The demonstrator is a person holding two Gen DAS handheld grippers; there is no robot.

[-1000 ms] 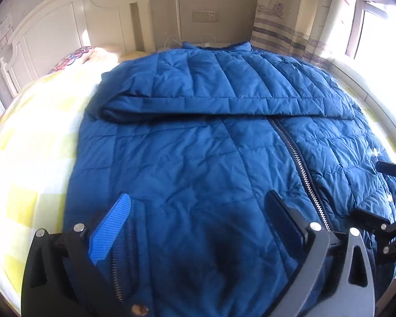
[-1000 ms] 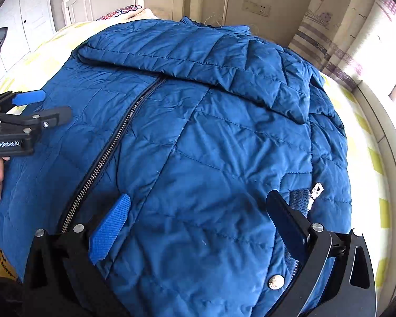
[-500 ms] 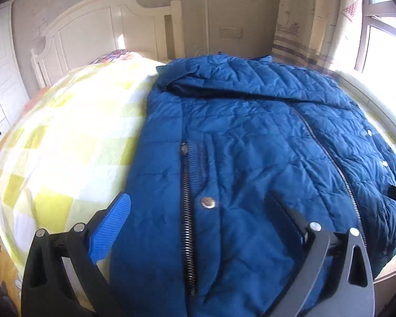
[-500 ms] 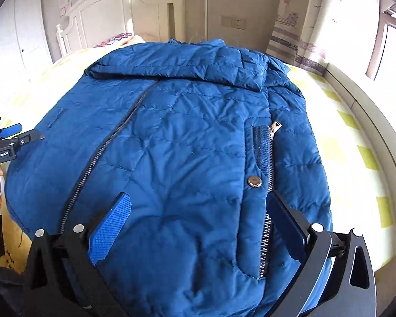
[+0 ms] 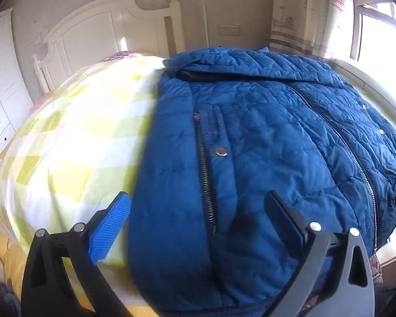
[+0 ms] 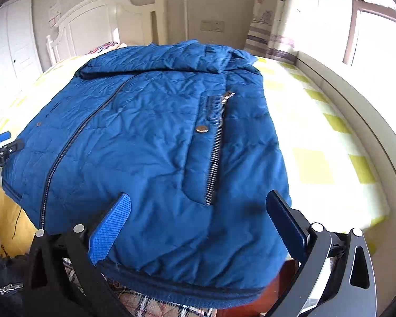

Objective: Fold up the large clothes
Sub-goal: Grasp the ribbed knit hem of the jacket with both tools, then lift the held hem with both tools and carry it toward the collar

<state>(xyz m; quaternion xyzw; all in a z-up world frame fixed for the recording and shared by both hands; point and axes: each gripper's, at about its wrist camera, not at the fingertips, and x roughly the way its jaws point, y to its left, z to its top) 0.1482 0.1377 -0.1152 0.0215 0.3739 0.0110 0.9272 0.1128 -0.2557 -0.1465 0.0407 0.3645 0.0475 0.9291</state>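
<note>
A blue quilted jacket (image 5: pixel 264 145) lies flat, front up and zipped, on the bed, its sleeves folded across the chest at the far end; it also shows in the right wrist view (image 6: pixel 150 142). My left gripper (image 5: pixel 198 216) is open and empty, above the jacket's hem by its left pocket zipper (image 5: pixel 204 174). My right gripper (image 6: pixel 198 219) is open and empty, above the hem by the right pocket zipper (image 6: pixel 216 148). The left gripper also shows at the left edge of the right wrist view (image 6: pixel 5 142).
The bed has a yellow-and-white checked sheet (image 5: pixel 79 137) and a white headboard (image 5: pixel 105 34) at the far end. A curtain and window (image 5: pixel 369 26) stand at the right. A low ledge (image 6: pixel 356 105) runs along the bed's right side.
Both grippers have pulled back toward the jacket's hem and apart to its left and right sides, staying open. The jacket has not moved.
</note>
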